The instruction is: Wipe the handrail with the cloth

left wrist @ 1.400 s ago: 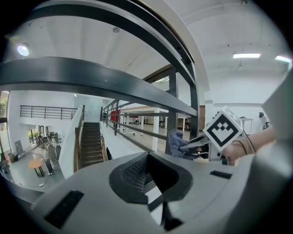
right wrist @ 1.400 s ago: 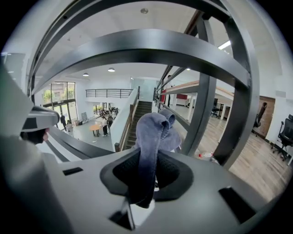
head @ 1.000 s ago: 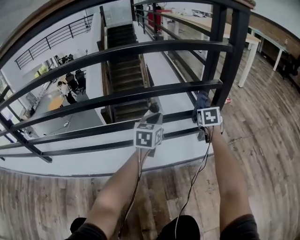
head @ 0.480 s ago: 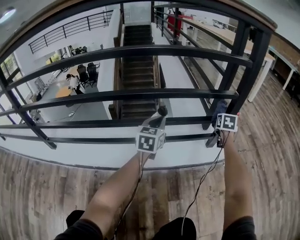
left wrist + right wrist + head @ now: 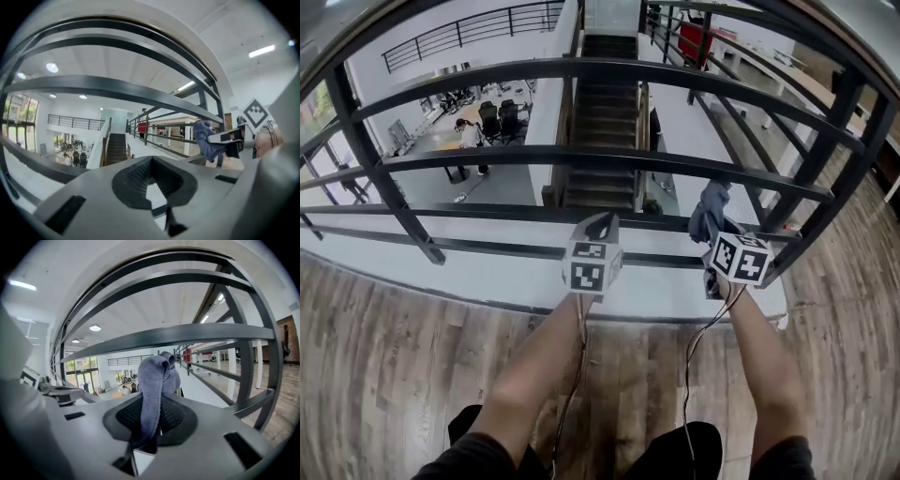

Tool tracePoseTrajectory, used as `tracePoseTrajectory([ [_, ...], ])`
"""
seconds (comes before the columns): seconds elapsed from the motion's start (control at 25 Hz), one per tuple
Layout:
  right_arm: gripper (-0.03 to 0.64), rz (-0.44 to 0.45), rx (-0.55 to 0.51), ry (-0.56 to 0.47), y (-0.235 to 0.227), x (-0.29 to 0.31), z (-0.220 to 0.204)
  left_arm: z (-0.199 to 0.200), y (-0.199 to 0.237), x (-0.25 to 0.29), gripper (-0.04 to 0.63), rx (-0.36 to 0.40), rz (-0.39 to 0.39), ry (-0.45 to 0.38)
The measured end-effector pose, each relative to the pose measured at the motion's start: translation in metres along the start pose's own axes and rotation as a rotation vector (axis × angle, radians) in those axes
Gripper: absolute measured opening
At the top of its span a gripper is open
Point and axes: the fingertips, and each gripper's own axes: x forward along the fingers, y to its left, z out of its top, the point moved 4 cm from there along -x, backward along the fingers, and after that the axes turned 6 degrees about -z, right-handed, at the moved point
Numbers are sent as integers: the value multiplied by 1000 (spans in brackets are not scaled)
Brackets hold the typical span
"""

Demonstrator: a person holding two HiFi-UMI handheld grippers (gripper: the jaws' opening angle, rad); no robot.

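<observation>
Black handrail (image 5: 581, 159) bars over an atrium. Outstretched right gripper (image 5: 713, 242) pinching blue cloth (image 5: 709, 208). Alongside, left gripper (image 5: 602, 225), jaws pressed together.

dark staircase (image 5: 602, 131) beyond, wood-plank floor (image 5: 384, 356) underfoot, office chairs (image 5: 502, 117) on the lower level

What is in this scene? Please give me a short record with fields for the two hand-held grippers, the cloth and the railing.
left hand-held gripper: shut, holds nothing
right hand-held gripper: shut on the cloth
cloth: blue-grey, folded, stands up out of the jaws
railing: black horizontal bars, in front of both grippers
cloth against railing: close to the bars, but contact cannot be told
</observation>
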Motion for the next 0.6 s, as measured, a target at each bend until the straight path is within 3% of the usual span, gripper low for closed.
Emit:
tracePoseTrajectory([
  [0.08, 78, 50, -40, 16, 57, 6, -8, -8, 38, -30, 3, -49, 29, -6],
  [0.32, 78, 195, -176, 69, 211, 29, -39, -34, 146, -114, 3, -72, 138, -6],
  [0.6, 78, 360, -189, 90, 390, 58, -70, -56, 248, -187, 3, -87, 195, 19],
])
